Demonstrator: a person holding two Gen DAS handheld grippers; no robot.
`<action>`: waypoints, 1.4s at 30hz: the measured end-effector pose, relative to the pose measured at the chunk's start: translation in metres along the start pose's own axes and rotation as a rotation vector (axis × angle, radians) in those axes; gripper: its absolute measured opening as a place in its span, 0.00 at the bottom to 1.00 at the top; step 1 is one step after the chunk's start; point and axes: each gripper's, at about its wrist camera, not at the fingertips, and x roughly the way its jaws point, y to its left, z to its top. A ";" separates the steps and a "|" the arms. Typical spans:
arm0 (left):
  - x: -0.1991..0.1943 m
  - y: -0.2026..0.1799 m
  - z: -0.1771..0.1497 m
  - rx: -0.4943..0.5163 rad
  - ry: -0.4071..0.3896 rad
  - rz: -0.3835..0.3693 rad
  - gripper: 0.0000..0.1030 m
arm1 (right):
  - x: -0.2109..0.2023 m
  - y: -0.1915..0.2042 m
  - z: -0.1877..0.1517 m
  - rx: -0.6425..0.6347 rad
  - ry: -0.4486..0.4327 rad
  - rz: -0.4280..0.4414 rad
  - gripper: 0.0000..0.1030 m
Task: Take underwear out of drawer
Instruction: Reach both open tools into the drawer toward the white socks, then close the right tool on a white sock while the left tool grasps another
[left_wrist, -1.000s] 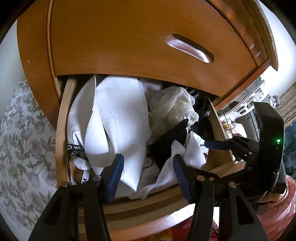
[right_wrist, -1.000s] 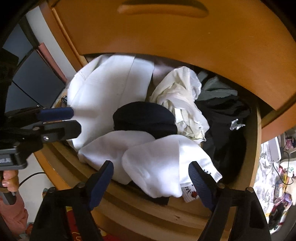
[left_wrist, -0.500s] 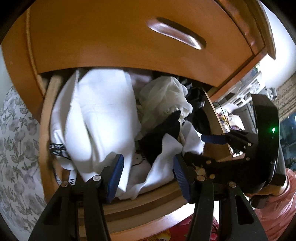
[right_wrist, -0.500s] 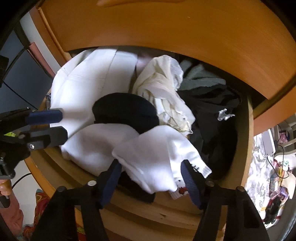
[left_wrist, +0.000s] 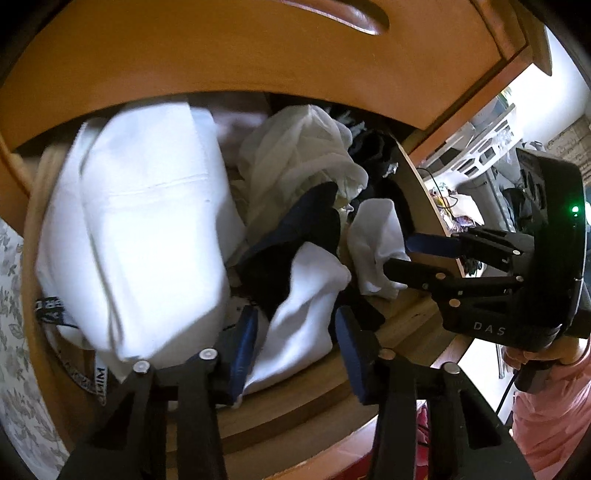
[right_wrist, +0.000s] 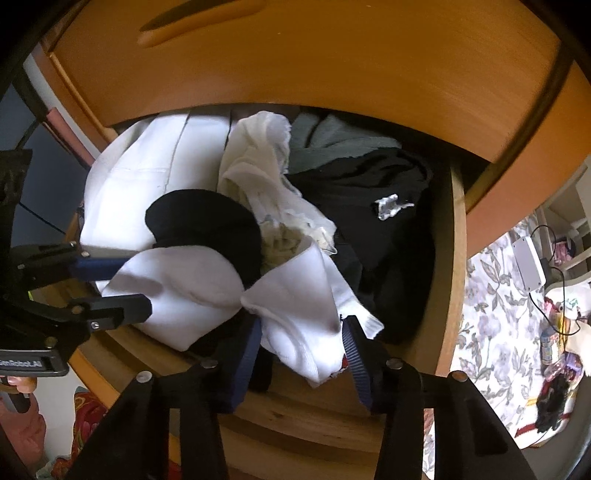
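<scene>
The open wooden drawer is still full of garments, and none has been lifted clear of it, so the task stands at the grasping step with the removal itself wholly outstanding. The contents include a large folded white garment on the left side, a crumpled cream sheer cloth in the middle, dark clothing on the right side, and a black rounded item lying behind two white cotton pieces at the front edge. The left gripper has its blue-padded fingers spread, straddling the left white cotton piece; the pads lie beside or against the cloth, without visible pinch. The right gripper likewise has its fingers parted, with the right white cotton piece bunched between them; the cloth fills the gap and touches both pads, but the jaws are not closed upon it. Which piece is the underwear cannot be confirmed; in my judgement the two white pieces at the front are the intended items. Remaining work: close on the cloth, lift it over the front edge of the drawer, and withdraw.
</scene>
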 end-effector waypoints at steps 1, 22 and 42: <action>0.003 0.000 0.000 0.000 0.006 -0.001 0.41 | 0.000 0.000 0.000 0.002 -0.001 0.007 0.47; 0.003 0.016 -0.007 -0.077 -0.043 -0.010 0.07 | -0.001 -0.022 -0.009 0.081 -0.053 0.065 0.13; -0.018 0.023 -0.017 -0.179 -0.172 -0.066 0.04 | -0.020 -0.028 -0.028 0.089 -0.122 0.079 0.02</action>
